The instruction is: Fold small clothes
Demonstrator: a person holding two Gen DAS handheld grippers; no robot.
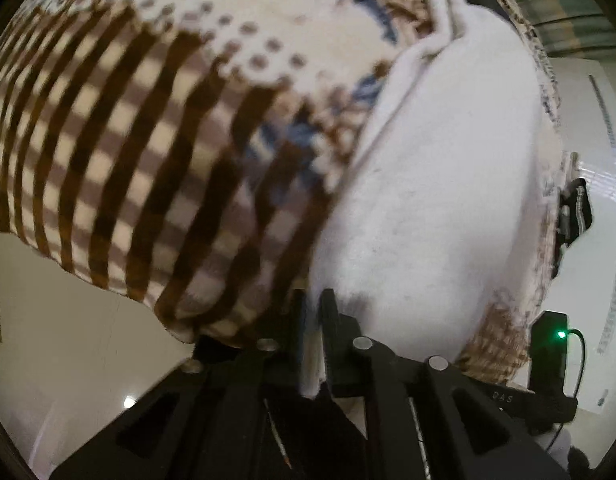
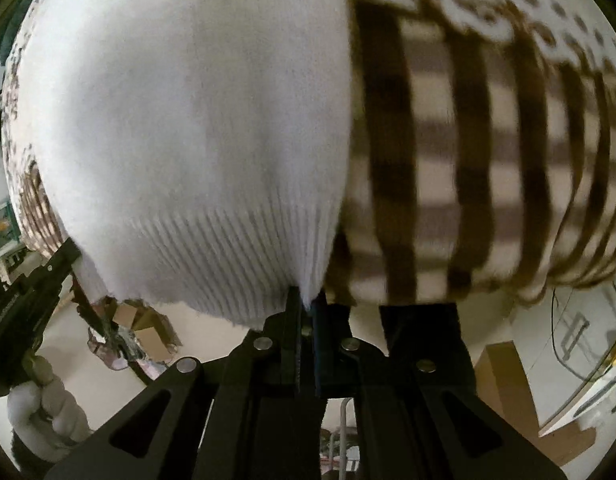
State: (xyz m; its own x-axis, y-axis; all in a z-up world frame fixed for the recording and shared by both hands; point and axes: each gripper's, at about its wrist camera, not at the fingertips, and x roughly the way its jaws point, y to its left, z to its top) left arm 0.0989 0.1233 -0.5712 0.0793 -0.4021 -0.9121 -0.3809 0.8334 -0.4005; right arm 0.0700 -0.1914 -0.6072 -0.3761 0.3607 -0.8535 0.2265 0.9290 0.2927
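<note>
A small white knit garment [image 1: 435, 184] hangs in front of a cloth [image 1: 148, 140] patterned in brown, cream and blue. My left gripper [image 1: 313, 312] is shut on the garment's lower edge, with white fabric pinched between its black fingers. In the right wrist view the same white garment [image 2: 196, 120] fills the upper left, its ribbed hem at the bottom. My right gripper [image 2: 306, 304] is shut on a corner of that hem. The left gripper [image 2: 32, 292] also shows there at the far left, held by a white-gloved hand [image 2: 40, 412] and gripping the garment's other corner.
The checked brown and cream cloth [image 2: 487, 140] fills the right of the right wrist view. Cardboard boxes [image 2: 503, 384] stand on the pale floor below. A black device with a green light [image 1: 555, 344] sits at the lower right of the left wrist view.
</note>
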